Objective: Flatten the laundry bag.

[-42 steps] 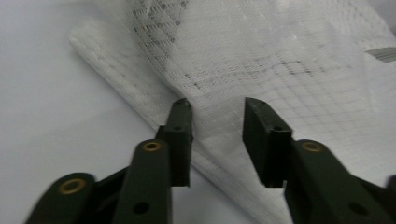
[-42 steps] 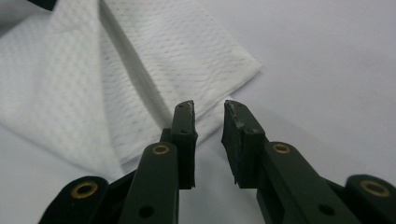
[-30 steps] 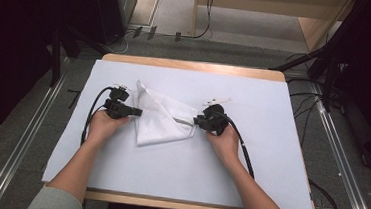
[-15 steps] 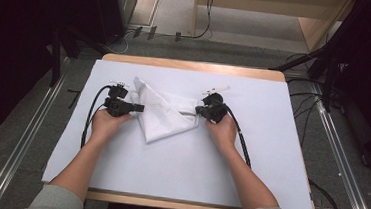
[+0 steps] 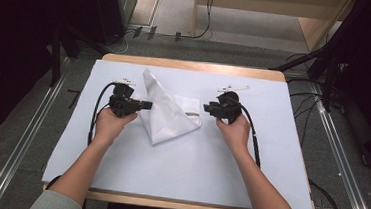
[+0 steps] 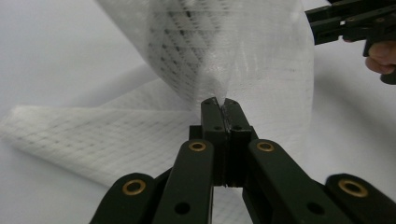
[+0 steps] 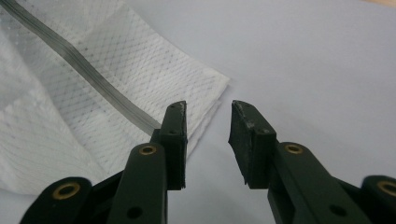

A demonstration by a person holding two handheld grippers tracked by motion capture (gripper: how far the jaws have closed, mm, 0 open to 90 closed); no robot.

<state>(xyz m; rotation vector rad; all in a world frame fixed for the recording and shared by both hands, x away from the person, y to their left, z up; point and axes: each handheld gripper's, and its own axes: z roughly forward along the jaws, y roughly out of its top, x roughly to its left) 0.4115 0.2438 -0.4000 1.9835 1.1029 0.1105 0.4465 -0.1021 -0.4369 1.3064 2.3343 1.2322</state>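
This looks like a lab or test room, not a home. A wooden desk (image 5: 196,65) covered by a white sheet (image 5: 193,175) stands on grey carpet (image 5: 15,141), flanked by metal floor rails (image 5: 25,137). Loose cables (image 5: 199,30) trail behind it, with what may be dark equipment stands (image 5: 57,49) at the sides.

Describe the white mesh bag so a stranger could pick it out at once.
On the white sheet covering the wooden table, look between the two black grippers. The white mesh bag lies there crumpled, one corner lifted, pinched in the left gripper. Its woven grid and grey zip strip set it apart from the smooth sheet.
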